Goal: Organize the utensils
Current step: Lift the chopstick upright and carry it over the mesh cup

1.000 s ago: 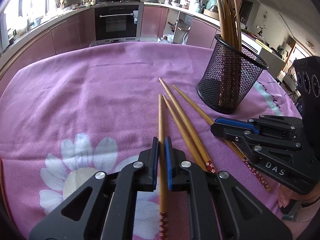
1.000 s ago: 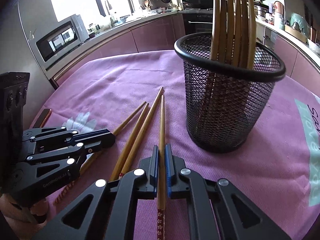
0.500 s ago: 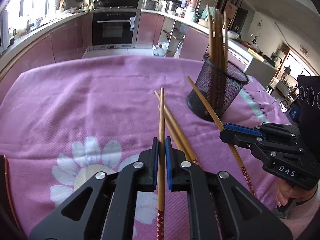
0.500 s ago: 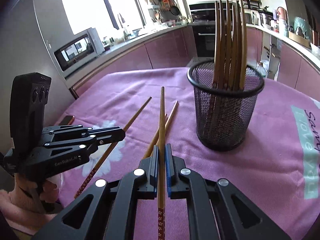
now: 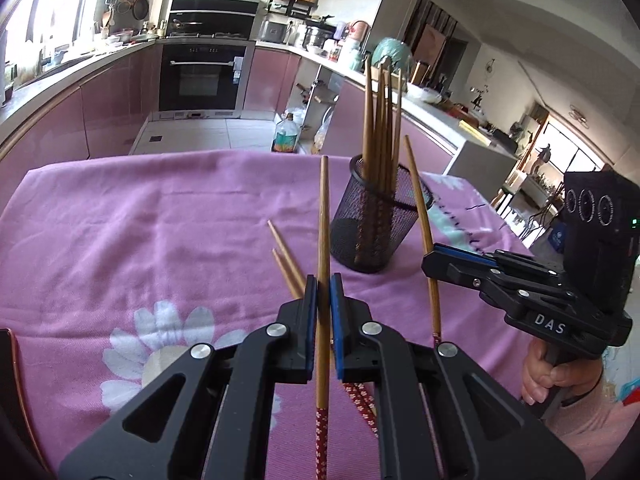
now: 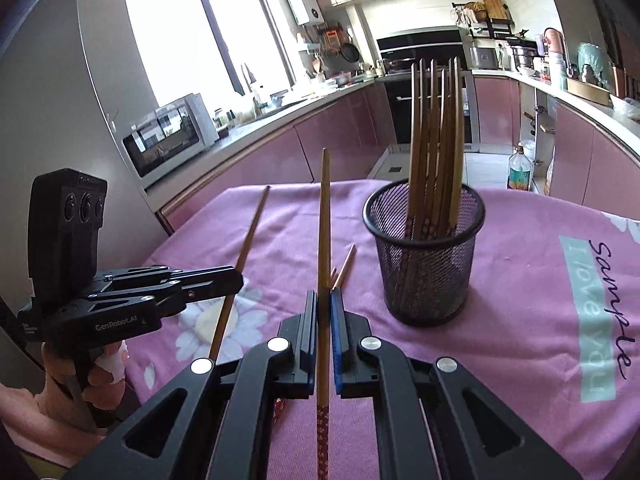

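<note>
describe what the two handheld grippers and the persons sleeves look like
Both are matte black plastic with angular linkage arms, silver rivets and blue pads inside the fingers. The left gripper carries white "GenRobot.AI" lettering and a boxy black module with three round lenses on top. The right gripper reads "DAS", with a similar module showing a small green light. A pink sleeve covers the right wrist.

Kitchen as I see it: pink cabinet fronts (image 5: 100, 112) under a curved counter; black built-in oven (image 5: 202, 76) at the far wall; pale tiled floor (image 5: 208, 134); microwave (image 6: 168, 136) beside a bright window (image 6: 208, 36); pink flowered tablecloth (image 5: 140, 232) nearest me; daylight throughout.
</note>
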A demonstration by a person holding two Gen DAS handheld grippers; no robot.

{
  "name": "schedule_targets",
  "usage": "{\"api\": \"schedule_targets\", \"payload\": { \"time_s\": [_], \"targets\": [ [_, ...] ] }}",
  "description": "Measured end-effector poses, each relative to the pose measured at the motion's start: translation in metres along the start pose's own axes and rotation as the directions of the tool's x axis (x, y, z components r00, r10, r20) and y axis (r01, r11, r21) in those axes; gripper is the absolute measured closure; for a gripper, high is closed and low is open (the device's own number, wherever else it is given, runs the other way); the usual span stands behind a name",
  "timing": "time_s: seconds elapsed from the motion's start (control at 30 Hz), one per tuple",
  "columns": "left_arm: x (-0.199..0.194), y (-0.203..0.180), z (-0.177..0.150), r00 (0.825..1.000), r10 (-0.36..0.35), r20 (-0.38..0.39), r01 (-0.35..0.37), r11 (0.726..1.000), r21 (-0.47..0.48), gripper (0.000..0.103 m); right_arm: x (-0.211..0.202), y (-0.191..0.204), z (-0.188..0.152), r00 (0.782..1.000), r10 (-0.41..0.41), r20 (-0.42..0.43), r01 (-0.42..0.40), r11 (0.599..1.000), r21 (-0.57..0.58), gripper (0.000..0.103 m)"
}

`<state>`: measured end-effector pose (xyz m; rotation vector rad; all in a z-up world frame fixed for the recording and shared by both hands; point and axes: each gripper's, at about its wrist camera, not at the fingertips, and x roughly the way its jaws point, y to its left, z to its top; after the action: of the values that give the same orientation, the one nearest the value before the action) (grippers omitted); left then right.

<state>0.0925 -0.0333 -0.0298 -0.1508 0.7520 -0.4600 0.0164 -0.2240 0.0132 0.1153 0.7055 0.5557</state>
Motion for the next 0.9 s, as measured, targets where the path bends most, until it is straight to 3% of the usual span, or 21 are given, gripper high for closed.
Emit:
{"api": "schedule_targets", "payload": {
  "time_s": [0.17,0.9],
  "targets": [
    [-0.011,-0.001,0.005,0.999,-0.045,0.020,0.046,0.999,-0.014,0.096,-0.008,-0.006,0.005,0.999,0.005,0.032,-0.006,1.000,0.011,0.098],
    [-0.028,-0.020,0.036,0.991,-0.064,0.115,0.062,0.998,0.023,0.096,-0.032,-0.014,0.032,0.990,0.003,0.138,-0.001,1.000,-0.012,0.098]
  ]
}}
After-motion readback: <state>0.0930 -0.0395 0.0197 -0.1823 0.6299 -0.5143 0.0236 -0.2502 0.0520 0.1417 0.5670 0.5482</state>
